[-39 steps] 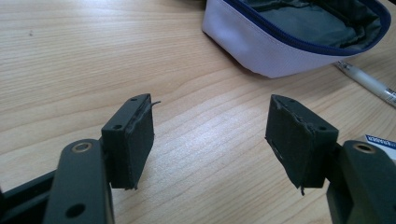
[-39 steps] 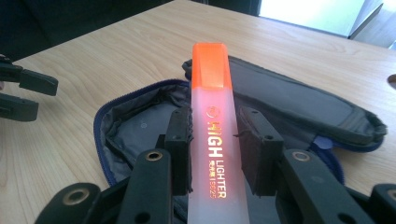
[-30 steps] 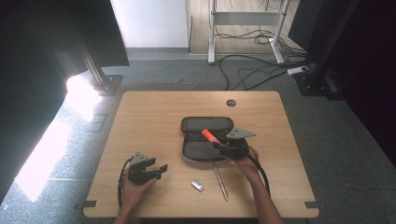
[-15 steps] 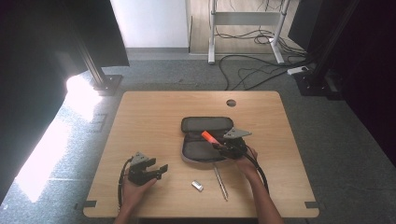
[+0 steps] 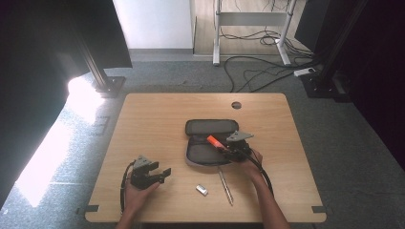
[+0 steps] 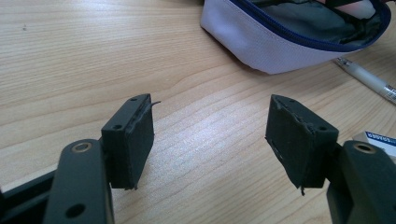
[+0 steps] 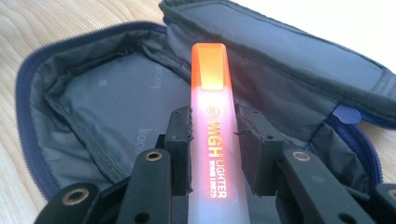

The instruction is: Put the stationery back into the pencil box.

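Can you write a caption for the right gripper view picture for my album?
The right gripper holds an orange highlighter over the open pencil case.

Bright sun pours in from the left and makes a white, washed-out patch on the floor [image 5: 57,143]. The room's corners are very dark. The table [image 5: 157,119] is evenly lit with soft shadows. Up close, the orange highlighter [image 7: 212,121] glows and looks a bit blurry near the camera. The top right corner is blown out white.
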The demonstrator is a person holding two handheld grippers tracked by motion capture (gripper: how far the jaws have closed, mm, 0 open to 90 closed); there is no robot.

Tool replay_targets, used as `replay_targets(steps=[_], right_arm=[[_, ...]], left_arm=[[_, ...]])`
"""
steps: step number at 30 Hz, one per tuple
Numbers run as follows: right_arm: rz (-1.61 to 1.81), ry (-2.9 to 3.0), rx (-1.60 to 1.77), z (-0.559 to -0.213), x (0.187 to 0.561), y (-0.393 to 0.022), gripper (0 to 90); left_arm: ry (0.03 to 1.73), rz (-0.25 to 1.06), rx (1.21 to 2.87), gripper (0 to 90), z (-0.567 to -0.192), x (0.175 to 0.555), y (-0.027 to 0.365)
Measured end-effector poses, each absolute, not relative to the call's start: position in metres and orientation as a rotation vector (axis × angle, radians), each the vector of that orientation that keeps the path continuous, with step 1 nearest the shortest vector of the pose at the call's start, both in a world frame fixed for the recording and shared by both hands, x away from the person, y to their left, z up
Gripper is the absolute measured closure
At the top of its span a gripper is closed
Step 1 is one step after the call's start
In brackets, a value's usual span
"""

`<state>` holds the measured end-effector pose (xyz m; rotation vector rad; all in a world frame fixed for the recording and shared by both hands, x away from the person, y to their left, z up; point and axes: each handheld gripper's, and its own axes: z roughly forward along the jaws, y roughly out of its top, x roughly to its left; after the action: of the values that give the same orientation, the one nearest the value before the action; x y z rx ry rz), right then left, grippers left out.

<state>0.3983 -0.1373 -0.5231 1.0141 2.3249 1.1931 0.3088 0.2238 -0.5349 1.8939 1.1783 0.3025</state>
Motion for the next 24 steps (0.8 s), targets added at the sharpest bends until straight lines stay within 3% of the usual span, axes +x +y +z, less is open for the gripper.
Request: replay_targets(steps=[15,24], right_arm=[[1.128,2.297,1.019,-0.5234,0.3968,-0.1378,63.6],[1.183,2.246,1.055,-0.5174,0.3931,-0.1398,56.2]], left_arm=[[1.178,0.303,1.894,32.6,-0.5342,0.3084,0.2240],[1.177,0.303,1.894,32.6,-0.5340,0.3083,0.2238]])
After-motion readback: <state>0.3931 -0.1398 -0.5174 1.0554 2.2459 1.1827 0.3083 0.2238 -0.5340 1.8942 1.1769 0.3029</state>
